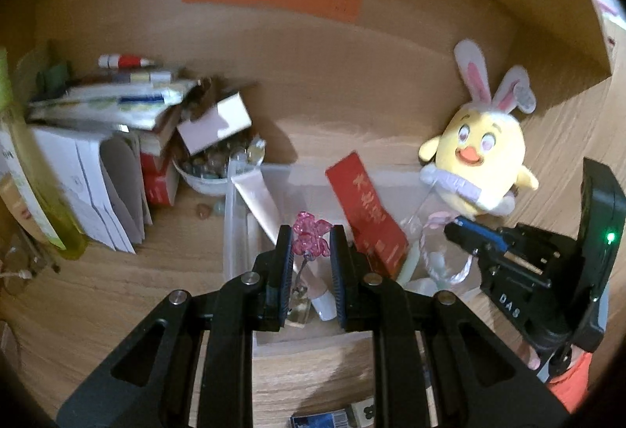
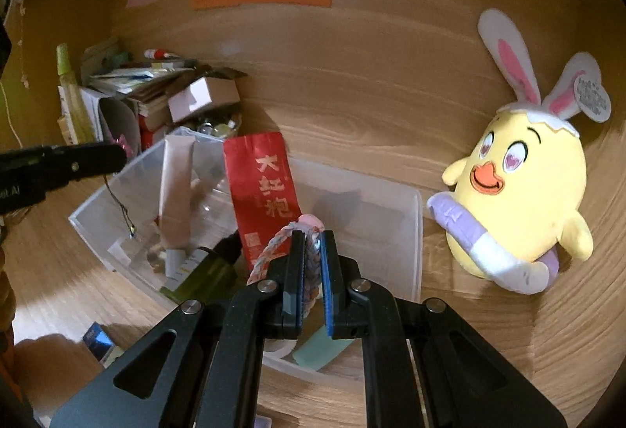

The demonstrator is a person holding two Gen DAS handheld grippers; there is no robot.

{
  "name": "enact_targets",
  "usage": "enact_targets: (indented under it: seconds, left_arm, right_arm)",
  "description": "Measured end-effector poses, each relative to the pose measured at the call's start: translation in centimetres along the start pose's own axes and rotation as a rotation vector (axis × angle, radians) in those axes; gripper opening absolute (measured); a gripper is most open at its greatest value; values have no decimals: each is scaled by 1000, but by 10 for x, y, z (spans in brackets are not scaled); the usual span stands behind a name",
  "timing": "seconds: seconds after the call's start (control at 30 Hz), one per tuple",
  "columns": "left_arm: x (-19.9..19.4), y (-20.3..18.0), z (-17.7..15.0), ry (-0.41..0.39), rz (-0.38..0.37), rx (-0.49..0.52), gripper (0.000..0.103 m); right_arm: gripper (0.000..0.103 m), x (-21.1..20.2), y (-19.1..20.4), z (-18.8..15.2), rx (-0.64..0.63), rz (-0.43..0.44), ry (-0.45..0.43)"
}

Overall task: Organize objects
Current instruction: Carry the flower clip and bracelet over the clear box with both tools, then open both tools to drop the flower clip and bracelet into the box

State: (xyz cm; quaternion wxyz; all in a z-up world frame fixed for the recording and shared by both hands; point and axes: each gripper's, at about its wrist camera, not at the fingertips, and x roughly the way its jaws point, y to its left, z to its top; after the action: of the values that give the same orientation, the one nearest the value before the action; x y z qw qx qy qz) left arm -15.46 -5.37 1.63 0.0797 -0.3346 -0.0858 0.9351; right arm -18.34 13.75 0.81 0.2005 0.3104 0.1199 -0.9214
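Left gripper (image 1: 311, 238) clamps pink charm (image 1: 311, 236); right gripper (image 2: 312, 244) clamps braided cord (image 2: 274, 252). Both over clear bin (image 2: 416, 232); wooden desk (image 2: 469, 330) open rightward beside plush chick (image 2: 520, 193).

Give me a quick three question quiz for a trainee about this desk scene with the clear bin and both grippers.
1. True or false: the right gripper is shut on a braided cord.
2. What does the left gripper hold: A pink flower charm, B red packet, C tube?
3. Where is the yellow chick plush relative to the clear bin?

Key: 1 true. 2 A. 3 Outside it, on the desk beside it, by the back panel.
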Motion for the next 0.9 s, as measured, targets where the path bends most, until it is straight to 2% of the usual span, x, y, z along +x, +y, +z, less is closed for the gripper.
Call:
enact_targets:
  seconds: [0.23,0.67,0.73,0.77,0.9]
  left_arm:
    - [20,0,-12,75,-5,5,18]
    - [24,-6,-20,93,21,34,19]
    - [22,-7,-20,85,25,38,30]
    - [19,-8,-21,78,25,39,32]
    - [8,-11,-25,44,35,51,42]
  right_arm:
    - [7,18,-8,-6,5,-39,59]
    - [7,26,-5,-8,8,-33,90]
    - [11,26,-6,-8,12,-34,95]
    - [13,24,-7,-8,12,-31,95]
    - [36,18,-11,-8,22,-29,73]
